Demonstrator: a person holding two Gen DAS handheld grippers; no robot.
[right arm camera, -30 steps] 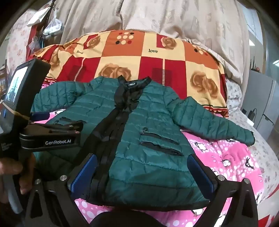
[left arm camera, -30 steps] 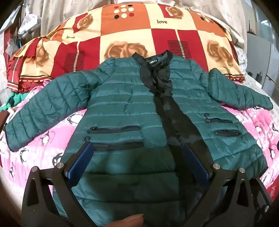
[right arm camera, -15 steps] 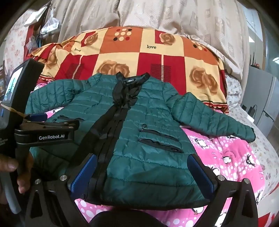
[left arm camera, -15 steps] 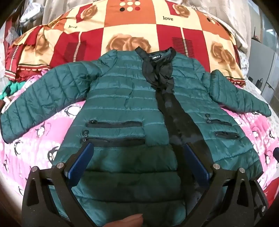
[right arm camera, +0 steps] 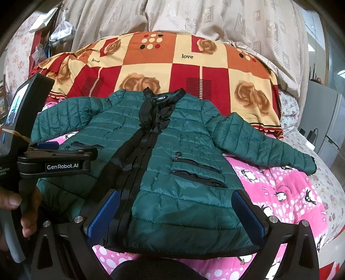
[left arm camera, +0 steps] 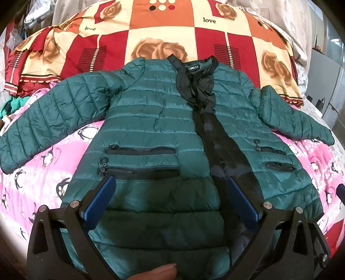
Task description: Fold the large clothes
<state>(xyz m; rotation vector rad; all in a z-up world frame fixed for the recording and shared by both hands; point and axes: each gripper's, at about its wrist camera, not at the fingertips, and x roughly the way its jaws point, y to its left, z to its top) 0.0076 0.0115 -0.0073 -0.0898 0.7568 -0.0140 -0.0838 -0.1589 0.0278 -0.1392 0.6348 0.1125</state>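
A dark green quilted jacket [left arm camera: 148, 120] with a black front placket lies face up on the bed, sleeves spread to both sides, collar toward the far end. My left gripper [left arm camera: 170, 193] hovers open over the lower left front panel, its blue pads [left arm camera: 99, 200] apart and holding nothing. In the right wrist view the same jacket [right arm camera: 189, 150] fills the middle; my right gripper [right arm camera: 175, 212] stands open above its hem on the right half. The left gripper [right arm camera: 56, 159] shows there from the side, held by a hand [right arm camera: 25, 213].
A pink penguin-print bedsheet [right arm camera: 280, 185] lies under the jacket. A red, orange and cream rose-patterned quilt [left arm camera: 163, 34] is bunched at the far end. Beige curtains [right arm camera: 215, 19] hang behind. A grey cabinet [right arm camera: 323, 120] stands at the right.
Both grippers have edged forward and lower over the jacket, so it looks larger now. Jaws have stayed open and the jacket has not moved.
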